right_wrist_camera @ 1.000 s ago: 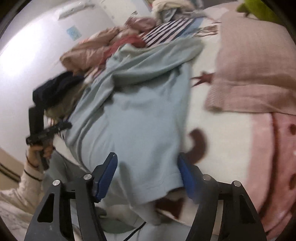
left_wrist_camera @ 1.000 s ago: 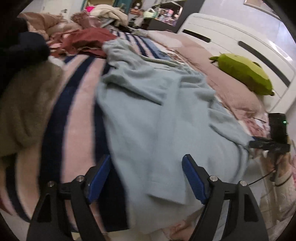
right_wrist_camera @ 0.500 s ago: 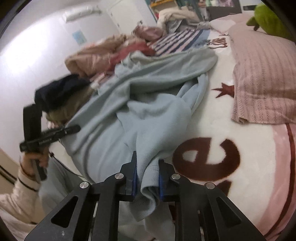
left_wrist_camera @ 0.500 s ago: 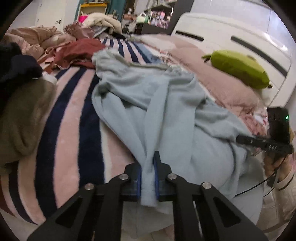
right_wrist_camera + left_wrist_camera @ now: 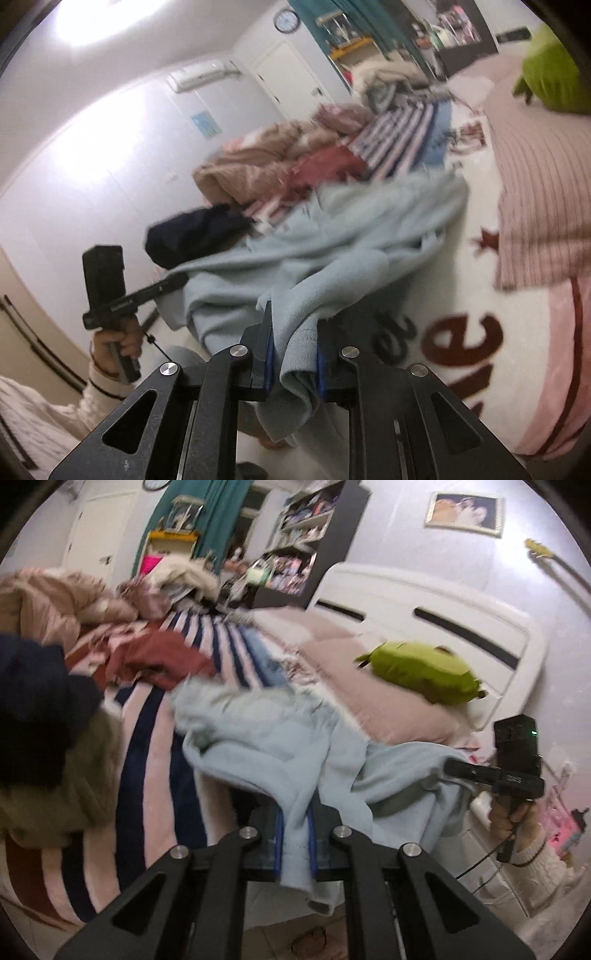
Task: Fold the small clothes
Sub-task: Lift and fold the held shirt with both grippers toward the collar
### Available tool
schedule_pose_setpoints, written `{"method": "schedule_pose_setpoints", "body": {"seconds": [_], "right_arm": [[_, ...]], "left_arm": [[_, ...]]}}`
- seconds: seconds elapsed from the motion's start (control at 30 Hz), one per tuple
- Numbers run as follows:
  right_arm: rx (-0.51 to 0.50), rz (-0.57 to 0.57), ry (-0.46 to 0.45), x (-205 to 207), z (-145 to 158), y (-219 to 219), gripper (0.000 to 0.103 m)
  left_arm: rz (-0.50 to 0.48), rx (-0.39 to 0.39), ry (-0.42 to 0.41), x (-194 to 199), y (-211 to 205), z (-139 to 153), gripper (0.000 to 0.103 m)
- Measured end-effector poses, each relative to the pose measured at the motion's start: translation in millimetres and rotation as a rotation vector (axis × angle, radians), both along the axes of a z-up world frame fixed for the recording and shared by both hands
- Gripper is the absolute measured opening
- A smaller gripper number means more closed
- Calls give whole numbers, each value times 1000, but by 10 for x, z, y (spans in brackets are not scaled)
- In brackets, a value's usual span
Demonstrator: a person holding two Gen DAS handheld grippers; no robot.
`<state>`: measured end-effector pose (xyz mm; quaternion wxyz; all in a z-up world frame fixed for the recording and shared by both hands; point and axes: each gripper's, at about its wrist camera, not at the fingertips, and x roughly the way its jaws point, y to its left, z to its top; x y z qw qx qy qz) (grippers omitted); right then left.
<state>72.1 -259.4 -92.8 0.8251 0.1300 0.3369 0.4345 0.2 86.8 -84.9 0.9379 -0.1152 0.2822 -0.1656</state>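
One second ago both tongs stood wide open over the light blue garment (image 5: pixel 258 746), which lay flat on the bed; their jaws have just been closing, and now each pair is pressed together on a fold of its hem. The left tongs (image 5: pixel 294 843) pinch a narrow strip of the blue cloth between their blue pads, and a short end of it hangs below them. The right tongs (image 5: pixel 293 363) hold a thicker bunch of the same garment (image 5: pixel 332 251) in the same way. Compared with the earlier pictures, the near edge of the garment is now lifted from the striped blanket (image 5: pixel 147 738) and stretches from both tongs to the bed, while its far part lies crumpled on the blanket beside the pink pillow (image 5: pixel 369 694). The views have also tilted up, so more of the room shows: the white headboard (image 5: pixel 424 616), a dark shelf (image 5: pixel 306 550) and a wall clock (image 5: pixel 286 20). The green plush toy (image 5: pixel 421 672) lies on the pillow as before. On the white blanket (image 5: pixel 461 295) in the right view there are large dark red letters (image 5: pixel 461 343); they look like "e" and "ve", but the word is cut off and blurred. I cannot read any other writing.
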Motion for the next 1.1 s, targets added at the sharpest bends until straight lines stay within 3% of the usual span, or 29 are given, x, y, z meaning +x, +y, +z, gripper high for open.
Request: {"method": "schedule_pose_setpoints", "body": {"seconds": [0.13,0.27,0.33,0.4,0.5,0.63,0.73,0.8,0.83,0.87,0.9,1.1], "right_arm": [[-23,-30,-6,130,205,99,11],[-107,-89,-13,628,270,207,11],[-136,-124,11,980,234,247,11],[-216,-179,35,1460,137,353,11],[-298,-227,127,2098,-173,441,11],[-376,-227,205,2519,-575,577,12],[-320,-239,273,2547,-767,501,20],[-283,-211,281,2469,-743,420,37],[-275,-204,278,2389,-694,371,53],[-272,-207,268,2312,-646,324,67],[-272,-211,252,2242,-610,271,71],[-291,-219,237,1723,-563,-32,72]], "left_arm": [[41,42,-21,155,101,143,8],[112,56,21,740,274,98,8],[162,142,33,1124,295,17,8],[187,198,93,1611,331,-154,8],[180,168,184,2237,422,-479,8],[162,186,268,2651,430,-841,13],[149,170,304,2606,444,-936,27],[149,125,284,2424,488,-834,66],[155,101,262,2313,508,-764,93],[153,81,243,2195,518,-698,97],[129,55,238,2053,516,-634,97],[127,60,238,1367,374,-669,98]]}}
